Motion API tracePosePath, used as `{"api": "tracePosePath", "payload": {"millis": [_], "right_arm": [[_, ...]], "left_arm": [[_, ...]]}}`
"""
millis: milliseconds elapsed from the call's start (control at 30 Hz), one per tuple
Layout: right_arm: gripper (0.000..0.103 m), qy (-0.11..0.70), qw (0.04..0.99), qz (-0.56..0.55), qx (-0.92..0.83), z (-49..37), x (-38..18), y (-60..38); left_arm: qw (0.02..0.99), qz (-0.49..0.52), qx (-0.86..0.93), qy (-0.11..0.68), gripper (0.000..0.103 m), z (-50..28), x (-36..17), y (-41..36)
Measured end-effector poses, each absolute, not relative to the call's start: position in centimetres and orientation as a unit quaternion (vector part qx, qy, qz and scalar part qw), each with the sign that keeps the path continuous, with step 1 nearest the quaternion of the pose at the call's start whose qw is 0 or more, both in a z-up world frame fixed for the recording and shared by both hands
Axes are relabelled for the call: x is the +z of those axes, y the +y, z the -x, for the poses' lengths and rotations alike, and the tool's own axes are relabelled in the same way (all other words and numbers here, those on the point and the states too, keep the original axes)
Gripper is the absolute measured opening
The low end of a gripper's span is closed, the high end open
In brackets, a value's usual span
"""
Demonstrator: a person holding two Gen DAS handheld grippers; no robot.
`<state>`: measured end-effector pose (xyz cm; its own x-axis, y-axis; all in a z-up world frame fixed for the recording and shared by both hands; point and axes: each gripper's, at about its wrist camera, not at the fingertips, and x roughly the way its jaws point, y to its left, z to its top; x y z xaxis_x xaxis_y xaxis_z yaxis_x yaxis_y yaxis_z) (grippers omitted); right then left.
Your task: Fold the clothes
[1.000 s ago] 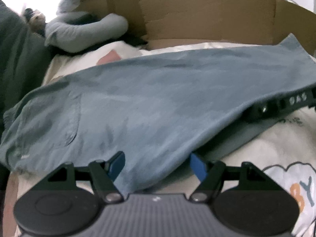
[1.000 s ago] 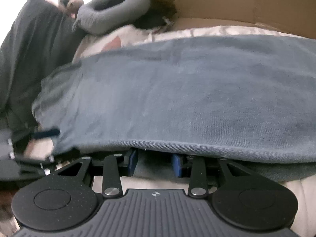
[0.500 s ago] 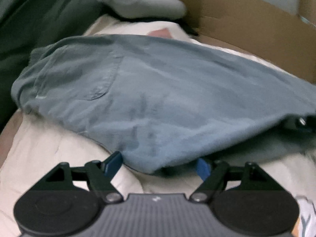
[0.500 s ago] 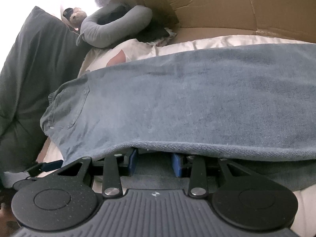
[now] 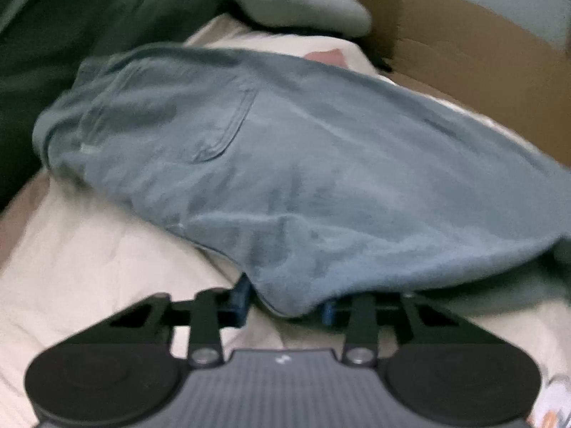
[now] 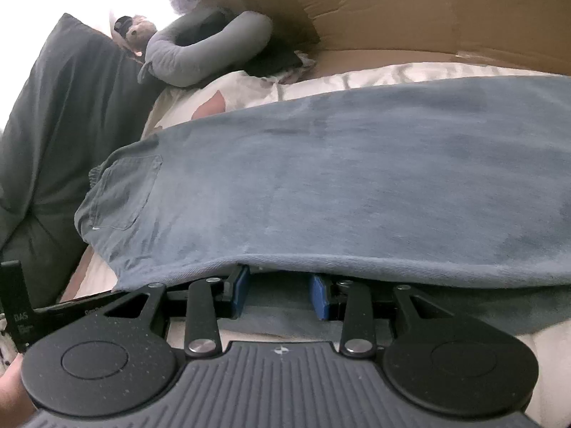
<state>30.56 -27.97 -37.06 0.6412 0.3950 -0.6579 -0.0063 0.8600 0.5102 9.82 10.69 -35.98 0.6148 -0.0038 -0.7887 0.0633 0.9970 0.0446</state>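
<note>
Across mid-frame, blue jeans (image 6: 321, 185) drape over both tools: left tool (image 5: 285, 306) pinches a fold; right tool (image 6: 280, 290) stands spread.

A pair of blue-grey denim trousers (image 6: 321, 192) lies spread across the middle of the right wrist frame on a cream quilted bedcover (image 6: 392, 71), its patch pocket toward the left. Behind it, a curved grey neck pillow (image 6: 210, 50) sits at upper left, a brown cardboard sheet (image 6: 428, 10) at upper right and a dark cushion (image 6: 60, 125) along the left edge. At bottom centre the trousers' near hem drapes over the right gripper (image 6: 280, 296).
</note>
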Motion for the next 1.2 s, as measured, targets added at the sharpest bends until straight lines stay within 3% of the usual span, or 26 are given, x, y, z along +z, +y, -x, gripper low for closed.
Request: {"api": "tracePosePath", "payload": {"millis": [67, 167, 1200], "right_arm": [[0.042, 0.407, 0.874, -0.242, 0.110, -30.1, -37.1, -28.4], [0.042, 0.406, 0.873, -0.248, 0.106, -29.3, -37.1, -29.1], [0.043, 0.347, 0.857, -0.363, -0.119, -19.2, -38.9, -47.0]], "left_arm": [[0.895, -0.037, -0.020, 0.445, 0.020, -9.7, -35.5, 10.7], [0.895, -0.060, -0.021, 0.441, 0.018, -9.3, -34.7, 10.3], [0.883, -0.089, -0.061, 0.456, 0.016, -9.4, -33.8, 11.1]]}}
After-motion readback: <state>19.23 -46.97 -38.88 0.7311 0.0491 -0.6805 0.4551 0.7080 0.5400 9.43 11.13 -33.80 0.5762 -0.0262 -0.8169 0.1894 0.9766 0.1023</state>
